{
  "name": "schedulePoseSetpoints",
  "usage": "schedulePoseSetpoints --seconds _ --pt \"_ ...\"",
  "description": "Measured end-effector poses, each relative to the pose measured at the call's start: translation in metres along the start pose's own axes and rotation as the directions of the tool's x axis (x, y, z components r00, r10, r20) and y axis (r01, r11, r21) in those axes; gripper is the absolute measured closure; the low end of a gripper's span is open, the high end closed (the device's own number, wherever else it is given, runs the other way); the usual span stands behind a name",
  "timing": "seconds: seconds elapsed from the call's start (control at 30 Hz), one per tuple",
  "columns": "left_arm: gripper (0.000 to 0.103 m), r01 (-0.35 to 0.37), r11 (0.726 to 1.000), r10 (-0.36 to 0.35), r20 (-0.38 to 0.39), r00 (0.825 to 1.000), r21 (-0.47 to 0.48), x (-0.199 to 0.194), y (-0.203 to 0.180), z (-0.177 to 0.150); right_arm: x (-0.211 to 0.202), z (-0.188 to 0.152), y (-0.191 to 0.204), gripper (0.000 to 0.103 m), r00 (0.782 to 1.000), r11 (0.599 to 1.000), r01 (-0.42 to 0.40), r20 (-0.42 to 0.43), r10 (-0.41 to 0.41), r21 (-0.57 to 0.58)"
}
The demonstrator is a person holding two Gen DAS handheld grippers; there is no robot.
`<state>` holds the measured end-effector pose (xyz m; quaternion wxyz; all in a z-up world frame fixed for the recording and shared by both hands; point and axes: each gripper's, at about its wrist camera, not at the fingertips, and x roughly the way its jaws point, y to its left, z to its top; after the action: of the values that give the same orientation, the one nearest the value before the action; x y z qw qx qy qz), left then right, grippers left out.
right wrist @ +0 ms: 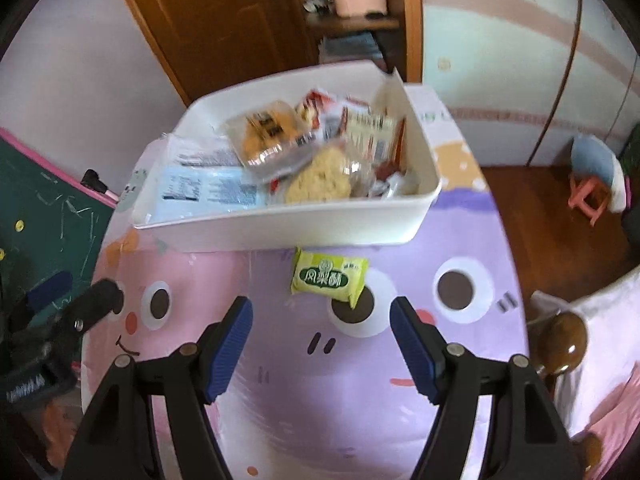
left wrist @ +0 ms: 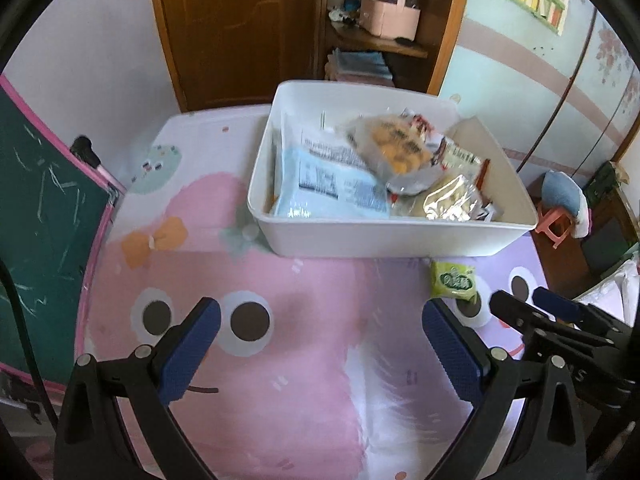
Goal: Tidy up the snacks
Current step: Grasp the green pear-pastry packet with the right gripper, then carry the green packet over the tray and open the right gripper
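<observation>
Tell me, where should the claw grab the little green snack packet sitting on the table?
Best guess: take the green snack packet across its puffy middle, coming down from above. It lies flat on the table just in front of the white bin, so the bin blocks the far side. The right claw is open, empty and nearest. Its long edges face the bin and the claw, so pinching across those looks easiest.

A white bin (right wrist: 280, 228) holds piled snack packets (right wrist: 320, 184); one yellow-green packet (right wrist: 329, 280) (flat, label up) lies just before it.
</observation>
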<state>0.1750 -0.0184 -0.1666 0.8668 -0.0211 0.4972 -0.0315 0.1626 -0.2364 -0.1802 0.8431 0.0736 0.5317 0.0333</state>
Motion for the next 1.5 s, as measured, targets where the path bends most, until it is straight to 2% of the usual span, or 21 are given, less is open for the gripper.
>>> schedulePoseSetpoints --seconds 0.17,0.4,0.7,0.93,1.0,1.03,1.1,1.17,1.33,1.5 --pt "0.002 0.007 0.999 -0.008 -0.021 1.000 -0.050 0.024 0.009 -0.002 0.037 0.000 -0.005 0.031 1.000 0.997 0.007 -0.019 -0.006 0.083" --pt "0.002 -0.010 0.995 0.006 -0.047 0.999 -0.095 0.050 0.026 0.003 0.080 0.004 -0.009 0.031 0.997 0.986 0.067 -0.054 -0.060 0.152" --pt "0.002 -0.009 0.996 0.002 -0.069 0.998 -0.093 0.066 0.034 0.007 0.100 0.006 0.009 0.030 0.992 0.984 0.125 -0.036 -0.121 0.125" --pt "0.002 0.006 0.997 -0.012 -0.077 0.997 -0.074 0.071 0.029 0.008 0.112 0.003 0.037 0.029 0.972 0.971 0.235 -0.020 -0.235 0.030" --pt "0.002 0.009 0.997 -0.015 -0.078 0.997 -0.074 0.071 0.029 0.008 0.112 0.000 0.042 0.030 0.972 0.971 0.236 0.001 -0.236 0.028" --pt "0.002 0.010 0.997 -0.015 -0.078 0.997 -0.074 0.071 0.029 0.008 0.111 -0.002 0.043 0.034 0.971 0.971 0.238 0.011 -0.238 0.032" --pt "0.002 0.009 0.997 -0.015 -0.077 0.997 -0.074 0.071 0.029 0.008 0.109 -0.003 0.048 0.056 0.973 0.973 0.229 0.030 -0.230 0.012" --pt "0.003 0.009 0.997 -0.015 -0.074 0.997 -0.075 0.070 0.029 0.007 0.108 -0.003 0.053 0.082 0.976 0.976 0.216 0.028 -0.216 -0.004" --pt "0.003 0.005 0.998 -0.009 -0.060 0.998 -0.061 0.062 0.025 0.008 0.101 -0.003 0.048 0.084 0.987 0.987 0.158 0.004 -0.158 0.031" --pt "0.002 0.009 0.999 -0.011 -0.048 0.999 -0.047 0.047 0.021 0.008 0.077 -0.008 0.045 0.084 0.993 0.993 0.119 0.000 -0.119 0.010"
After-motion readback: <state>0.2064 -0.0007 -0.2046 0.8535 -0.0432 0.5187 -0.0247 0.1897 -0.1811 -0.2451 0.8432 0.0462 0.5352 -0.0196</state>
